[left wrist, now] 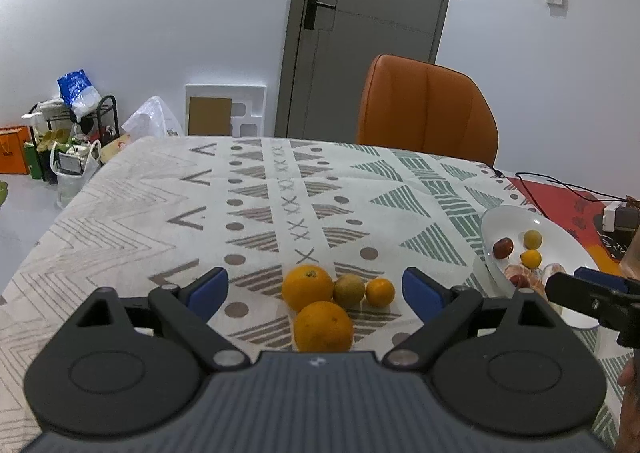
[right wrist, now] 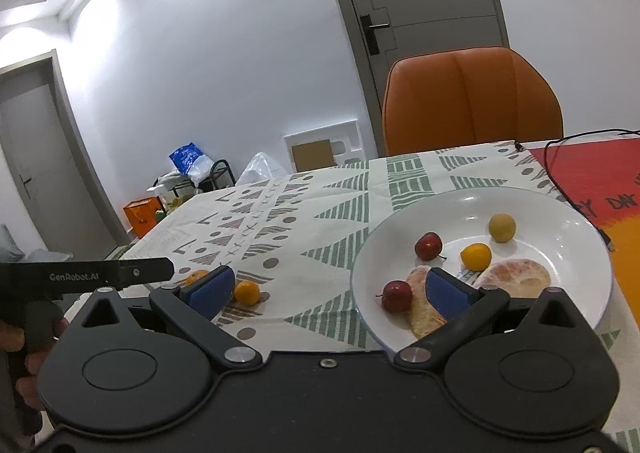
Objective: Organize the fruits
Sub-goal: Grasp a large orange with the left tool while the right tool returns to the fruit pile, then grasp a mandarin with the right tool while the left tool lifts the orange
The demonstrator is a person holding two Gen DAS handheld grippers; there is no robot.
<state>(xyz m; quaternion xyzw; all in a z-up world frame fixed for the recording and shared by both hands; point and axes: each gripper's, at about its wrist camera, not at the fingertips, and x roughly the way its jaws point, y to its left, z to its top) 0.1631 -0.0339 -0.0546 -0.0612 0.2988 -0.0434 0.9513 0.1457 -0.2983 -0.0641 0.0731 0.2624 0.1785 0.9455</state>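
Note:
In the left wrist view my left gripper (left wrist: 316,289) is open and empty, its jaws spread wide around a cluster of fruit on the tablecloth: a large orange (left wrist: 323,327) nearest, a second orange (left wrist: 307,287), a greenish-brown fruit (left wrist: 349,290) and a small tangerine (left wrist: 380,292). A white plate (left wrist: 516,219) at the right holds small fruits. In the right wrist view my right gripper (right wrist: 328,291) is open and empty over the plate's (right wrist: 568,213) left rim. The plate holds two small red fruits (right wrist: 429,246), a small orange (right wrist: 476,256), a yellow-green fruit (right wrist: 501,227) and peeled citrus pieces (right wrist: 516,279).
The table wears a patterned cloth (left wrist: 160,213); a red-orange mat (right wrist: 600,181) with a black cable (right wrist: 560,173) lies at the right. An orange chair (left wrist: 428,109) stands behind the table's far edge. Bags and a rack (left wrist: 72,133) stand on the floor at the left.

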